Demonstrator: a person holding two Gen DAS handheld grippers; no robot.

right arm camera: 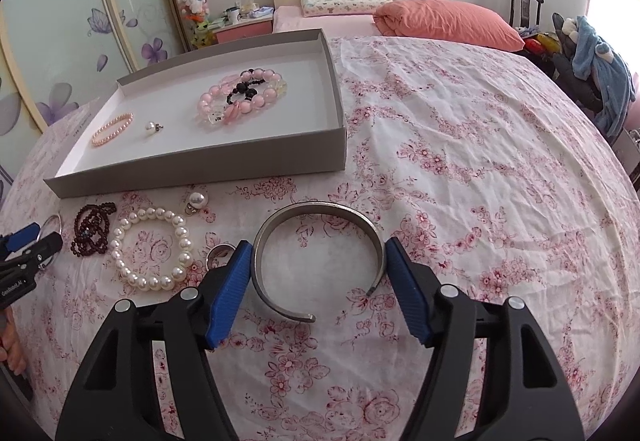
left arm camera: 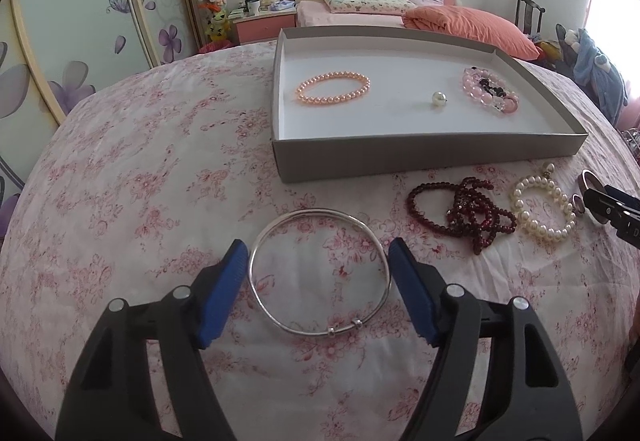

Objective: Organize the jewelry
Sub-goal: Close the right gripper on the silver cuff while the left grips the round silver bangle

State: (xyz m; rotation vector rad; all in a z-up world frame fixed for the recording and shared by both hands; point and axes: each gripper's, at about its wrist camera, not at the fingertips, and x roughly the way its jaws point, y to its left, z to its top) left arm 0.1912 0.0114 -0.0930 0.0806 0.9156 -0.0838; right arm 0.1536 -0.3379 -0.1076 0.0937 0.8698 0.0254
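Observation:
A thin silver bangle (left arm camera: 320,273) lies on the floral cloth, and my left gripper (left arm camera: 318,249) is shut on it, a blue pad touching each side. A wide grey metal cuff (right arm camera: 316,261) lies between the pads of my right gripper (right arm camera: 318,247), which grips its two sides. The grey box (left arm camera: 400,157) holds a peach pearl bracelet (left arm camera: 332,89), a single pearl earring (left arm camera: 438,99) and a pink bead bracelet (left arm camera: 490,91). Between the two grippers lie dark red beads (left arm camera: 464,213) and a white pearl bracelet (left arm camera: 544,209).
A small ring (right arm camera: 218,255) sits by the right gripper's left pad, and a pearl earring (right arm camera: 196,200) lies near the box wall (right arm camera: 200,169). The cloth right of the cuff is bare. A bed (right arm camera: 440,21) and wardrobe doors (right arm camera: 60,41) stand behind.

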